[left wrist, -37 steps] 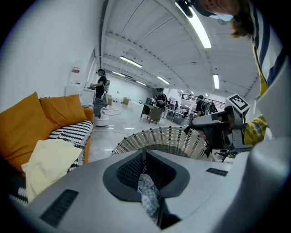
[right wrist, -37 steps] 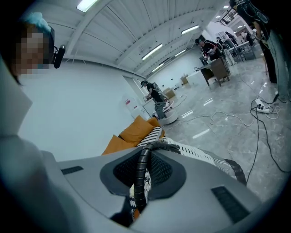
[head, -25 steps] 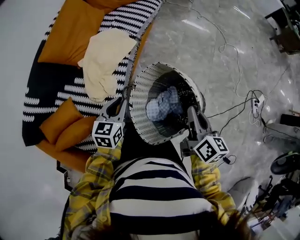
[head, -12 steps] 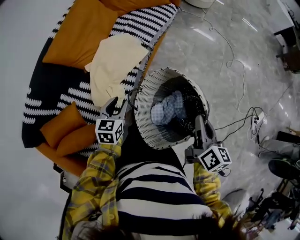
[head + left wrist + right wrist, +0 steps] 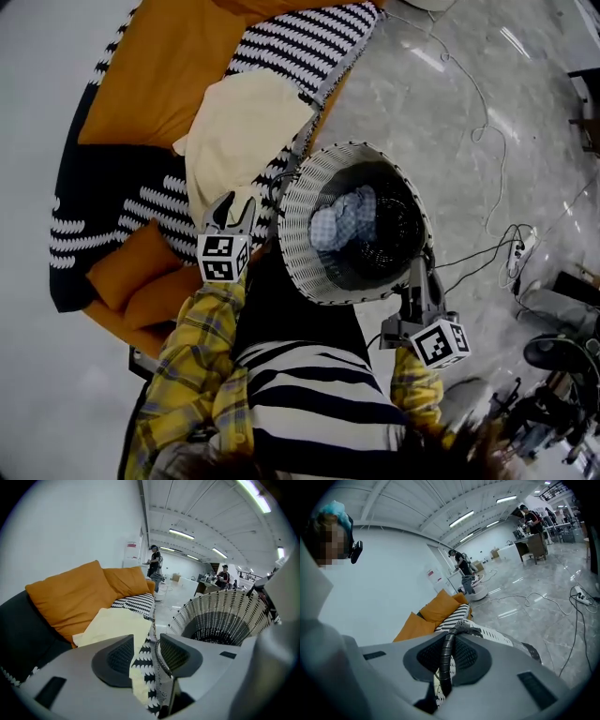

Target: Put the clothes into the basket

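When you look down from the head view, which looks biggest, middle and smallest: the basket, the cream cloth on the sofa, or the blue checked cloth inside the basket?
1. basket: biggest, but only by a little.
2. cream cloth: nearly as big, so it's a close call.
3. blue checked cloth: clearly the smallest.

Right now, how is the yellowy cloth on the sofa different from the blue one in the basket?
The cream cloth is plain; the blue cloth is checked. The cream cloth lies spread on the striped blanket; the blue cloth sits bunched inside the basket. The cream cloth looks bigger than the blue cloth. Both are soft fabric.
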Demonstrator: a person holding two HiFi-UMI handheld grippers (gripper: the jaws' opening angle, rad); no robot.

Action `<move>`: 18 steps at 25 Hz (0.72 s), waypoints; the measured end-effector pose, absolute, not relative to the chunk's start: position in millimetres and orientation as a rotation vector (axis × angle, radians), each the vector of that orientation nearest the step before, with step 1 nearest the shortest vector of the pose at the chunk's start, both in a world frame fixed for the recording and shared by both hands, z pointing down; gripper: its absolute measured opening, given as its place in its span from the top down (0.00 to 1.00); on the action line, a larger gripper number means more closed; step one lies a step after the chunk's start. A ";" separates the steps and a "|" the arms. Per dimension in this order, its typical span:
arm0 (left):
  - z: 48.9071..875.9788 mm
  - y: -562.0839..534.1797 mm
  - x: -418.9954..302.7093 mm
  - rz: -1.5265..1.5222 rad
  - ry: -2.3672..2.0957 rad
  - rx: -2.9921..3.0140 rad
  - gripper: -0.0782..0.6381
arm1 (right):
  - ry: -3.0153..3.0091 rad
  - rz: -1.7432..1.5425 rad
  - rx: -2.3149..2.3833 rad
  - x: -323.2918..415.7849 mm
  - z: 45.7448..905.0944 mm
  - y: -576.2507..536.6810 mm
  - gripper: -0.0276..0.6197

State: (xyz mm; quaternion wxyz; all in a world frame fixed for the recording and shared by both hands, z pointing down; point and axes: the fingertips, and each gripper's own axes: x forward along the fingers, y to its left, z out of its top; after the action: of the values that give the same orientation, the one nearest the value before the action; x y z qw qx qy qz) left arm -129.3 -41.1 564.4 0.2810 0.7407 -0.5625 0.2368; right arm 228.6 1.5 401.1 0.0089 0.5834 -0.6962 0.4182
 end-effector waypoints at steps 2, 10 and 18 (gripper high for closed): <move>575.9 -49.3 -136.0 0.668 -1.512 1.980 0.66 | -2.144 1.315 1.830 228.4 402.8 -4.2 0.89; 644.5 -70.7 -161.7 0.791 -1.439 1.909 0.64 | -2.027 1.318 1.850 219.5 421.6 -28.0 0.90; 666.5 -88.5 -178.3 0.855 -1.390 1.862 0.58 | -1.939 1.304 1.830 201.5 411.7 -51.0 0.90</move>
State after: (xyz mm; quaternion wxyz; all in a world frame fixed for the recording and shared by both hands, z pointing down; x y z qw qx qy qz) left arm -178.3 -88.5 666.5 0.3267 0.7108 -0.5306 0.3265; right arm 201.5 -51.0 411.7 0.0868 0.6141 -0.6509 0.4378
